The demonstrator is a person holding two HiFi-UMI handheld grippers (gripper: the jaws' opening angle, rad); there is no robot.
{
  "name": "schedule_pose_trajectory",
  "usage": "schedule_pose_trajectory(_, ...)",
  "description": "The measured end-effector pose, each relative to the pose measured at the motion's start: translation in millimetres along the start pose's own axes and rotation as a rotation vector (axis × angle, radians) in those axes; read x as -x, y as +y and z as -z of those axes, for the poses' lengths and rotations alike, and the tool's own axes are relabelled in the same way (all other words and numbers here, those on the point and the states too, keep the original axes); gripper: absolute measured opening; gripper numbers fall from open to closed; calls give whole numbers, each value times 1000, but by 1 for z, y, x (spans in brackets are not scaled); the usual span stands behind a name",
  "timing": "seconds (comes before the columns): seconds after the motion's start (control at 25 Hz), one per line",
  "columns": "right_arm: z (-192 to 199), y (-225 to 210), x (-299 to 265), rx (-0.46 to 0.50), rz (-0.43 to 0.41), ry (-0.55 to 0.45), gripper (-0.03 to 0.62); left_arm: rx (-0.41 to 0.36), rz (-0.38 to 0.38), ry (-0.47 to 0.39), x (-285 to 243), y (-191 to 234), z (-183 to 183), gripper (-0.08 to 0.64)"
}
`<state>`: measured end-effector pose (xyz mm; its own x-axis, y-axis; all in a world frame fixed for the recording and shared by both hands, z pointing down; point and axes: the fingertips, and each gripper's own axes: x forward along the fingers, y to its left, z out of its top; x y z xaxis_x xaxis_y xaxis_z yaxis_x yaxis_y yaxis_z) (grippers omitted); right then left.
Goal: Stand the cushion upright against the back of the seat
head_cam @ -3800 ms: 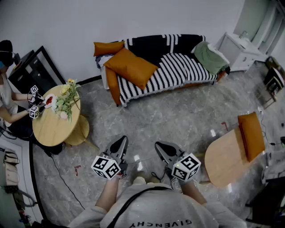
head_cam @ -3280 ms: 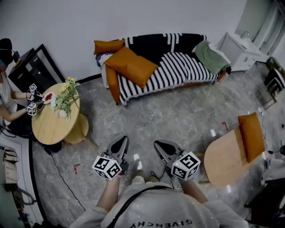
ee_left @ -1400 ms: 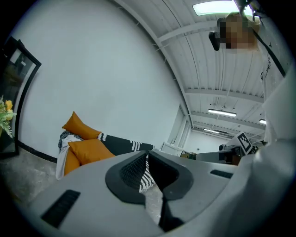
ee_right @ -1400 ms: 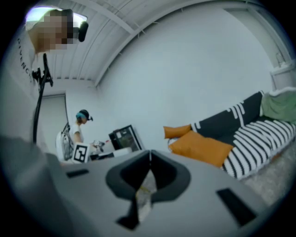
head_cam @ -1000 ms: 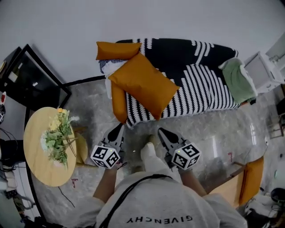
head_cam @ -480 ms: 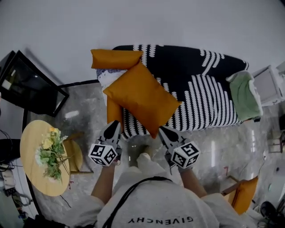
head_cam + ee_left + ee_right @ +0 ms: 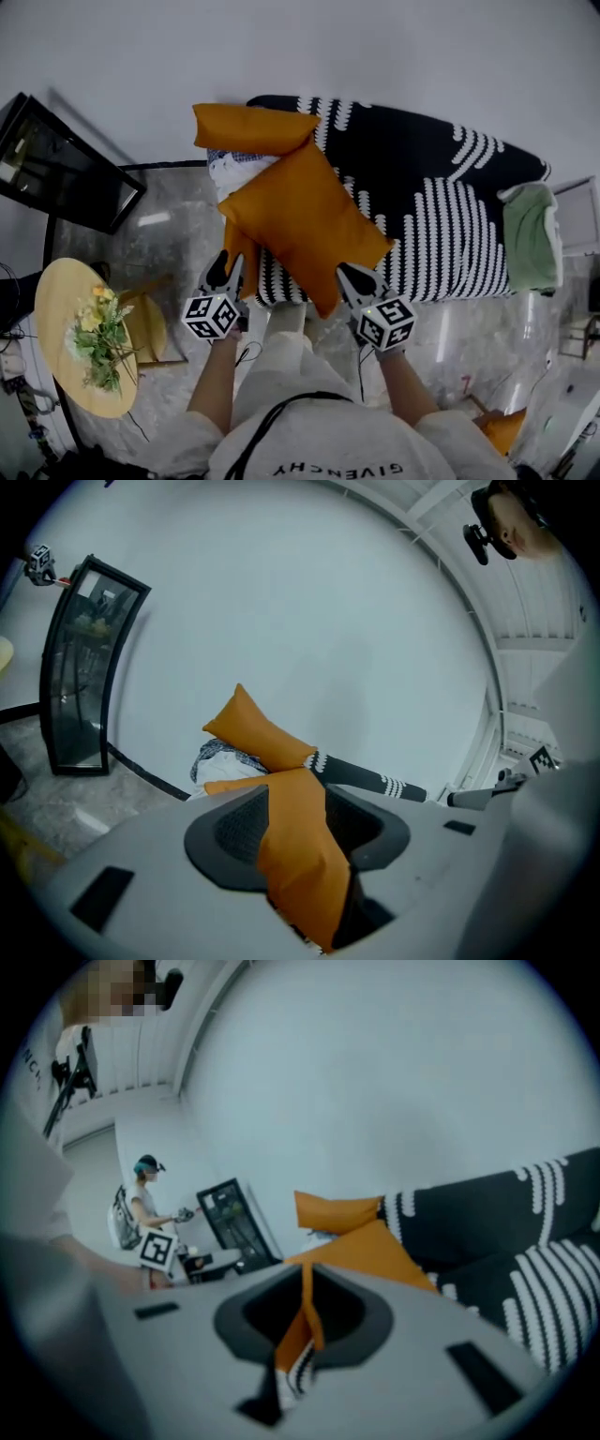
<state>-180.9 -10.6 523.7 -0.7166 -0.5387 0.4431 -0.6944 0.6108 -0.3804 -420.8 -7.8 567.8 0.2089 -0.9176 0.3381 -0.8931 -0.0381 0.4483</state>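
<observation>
A large orange cushion [image 7: 305,225] lies flat and askew on the seat of the sofa [image 7: 441,187], which is draped in a black-and-white striped blanket. A smaller orange cushion [image 7: 253,128] rests at the sofa's left end. My left gripper [image 7: 225,267] is at the big cushion's near left corner. Its jaws have just been opening and stand open, and the orange cushion [image 7: 300,855] shows in the gap with the pads not pressing on it. My right gripper [image 7: 345,277] is shut at the cushion's near right edge. Only a thin slit shows between the right gripper's [image 7: 305,1274] jaws.
A green cushion [image 7: 530,234] sits at the sofa's right end. A round wooden table with flowers [image 7: 84,337] and a black cabinet [image 7: 66,159] stand to the left. Another person [image 7: 145,1208] works far off in the right gripper view. The floor is grey marble.
Both grippers have moved forward and down to the large cushion's near edge, and the sofa now looks closer. The left jaws have opened; the right jaws stay shut.
</observation>
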Motion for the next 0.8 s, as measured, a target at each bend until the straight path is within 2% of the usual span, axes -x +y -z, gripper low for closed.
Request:
schedule_pose_trajectory(0.2, -22, -57, -66, 75, 41, 76, 23, 87, -103, 10, -61, 56, 9, 201)
schedule_pose_trajectory(0.32, -38, -92, -108, 77, 71, 95, 28, 162, -171, 25, -95, 92, 19, 234)
schedule_pose_trajectory(0.44, -52, -132, -154, 39, 77, 118, 105, 257, -219, 21, -120, 120, 29, 261)
schedule_pose_trajectory(0.56, -65, -166, -208, 6, 53, 153, 194, 317, -235, 21, -139, 139, 38, 276)
schedule_pose_trajectory(0.64, -71, -181, -247, -31, 22, 192, 249, 334, -232, 32, -147, 145, 43, 276)
schedule_pose_trajectory(0.8, -70, -208, -315, -69, 27, 286, 298, 334, -214, 65, -155, 144, 52, 276)
